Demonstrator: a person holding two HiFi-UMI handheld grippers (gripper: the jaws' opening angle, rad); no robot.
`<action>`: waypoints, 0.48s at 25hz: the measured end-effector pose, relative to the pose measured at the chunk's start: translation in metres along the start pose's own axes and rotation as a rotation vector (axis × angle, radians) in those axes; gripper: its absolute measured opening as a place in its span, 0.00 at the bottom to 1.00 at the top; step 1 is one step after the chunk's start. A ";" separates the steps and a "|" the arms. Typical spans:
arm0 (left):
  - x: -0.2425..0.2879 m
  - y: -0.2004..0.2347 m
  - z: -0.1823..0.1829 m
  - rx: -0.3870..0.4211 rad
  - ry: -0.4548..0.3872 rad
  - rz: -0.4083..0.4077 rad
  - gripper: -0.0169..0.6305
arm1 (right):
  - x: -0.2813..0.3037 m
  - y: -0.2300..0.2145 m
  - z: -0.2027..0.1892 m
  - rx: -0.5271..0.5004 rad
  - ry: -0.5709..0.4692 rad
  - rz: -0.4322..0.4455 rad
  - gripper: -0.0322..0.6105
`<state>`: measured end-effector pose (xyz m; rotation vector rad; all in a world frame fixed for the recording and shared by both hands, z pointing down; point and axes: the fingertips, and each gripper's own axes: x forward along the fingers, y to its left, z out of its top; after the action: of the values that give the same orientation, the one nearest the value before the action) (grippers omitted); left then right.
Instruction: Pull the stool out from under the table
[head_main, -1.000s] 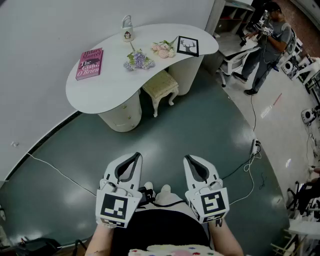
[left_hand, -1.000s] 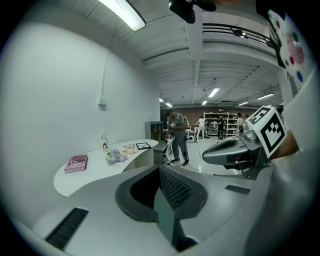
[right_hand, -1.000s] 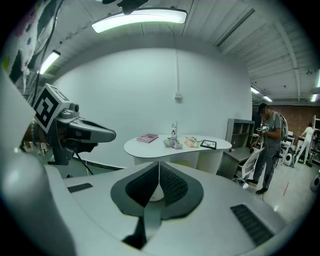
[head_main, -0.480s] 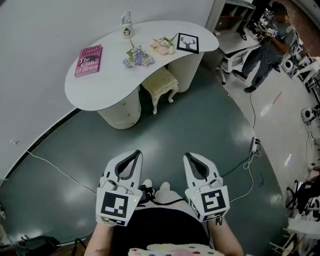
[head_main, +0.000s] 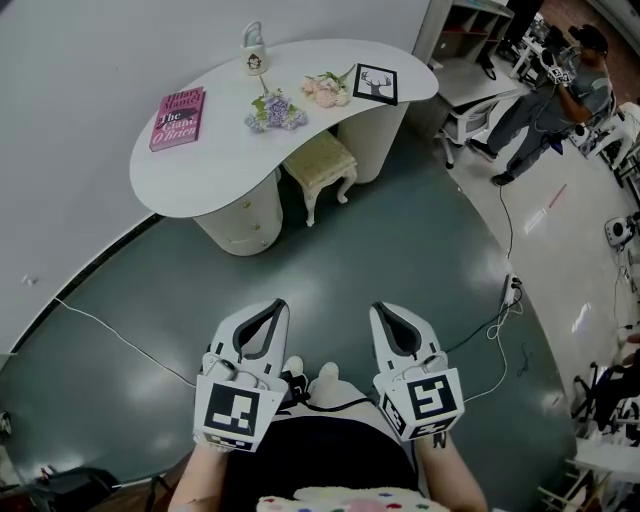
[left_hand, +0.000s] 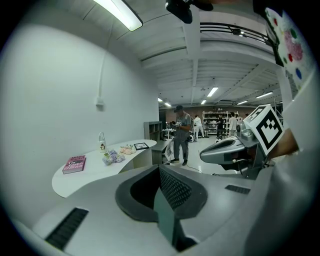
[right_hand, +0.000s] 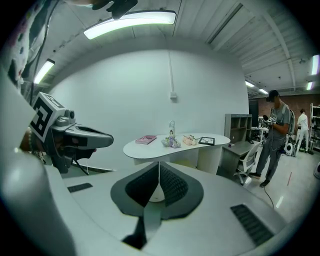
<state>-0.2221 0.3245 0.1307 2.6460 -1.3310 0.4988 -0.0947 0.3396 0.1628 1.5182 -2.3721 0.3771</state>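
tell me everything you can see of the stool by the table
The stool is small and cream, with a padded-looking square seat and curved, carved legs. It stands upright on the dark floor, tucked partly under the white table between its two pedestals. Nothing but the floor appears to touch it.

One bench (head_main: 200, 175), one stool (head_main: 322, 160), one pink book (head_main: 177, 118), one small bottle (head_main: 255, 58) and one framed picture (head_main: 376, 86) are in view. Flower bunches number two: a purple bunch (head_main: 275, 115) and a pink bunch (head_main: 327, 94). There are two tools: the left hand-held gripper (head_main: 272, 306) and the right hand-held gripper (head_main: 385, 309).
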 end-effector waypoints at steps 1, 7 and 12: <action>0.000 -0.002 0.000 0.001 -0.001 0.002 0.05 | -0.002 -0.001 -0.001 -0.004 -0.002 0.003 0.11; 0.001 -0.018 0.001 0.012 -0.007 0.005 0.05 | -0.012 -0.011 -0.005 -0.021 -0.004 0.006 0.11; 0.000 -0.036 0.003 0.009 -0.017 0.017 0.05 | -0.024 -0.018 -0.008 -0.068 -0.014 0.013 0.11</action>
<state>-0.1928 0.3455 0.1284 2.6540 -1.3606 0.4872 -0.0681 0.3556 0.1616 1.4803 -2.3817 0.2873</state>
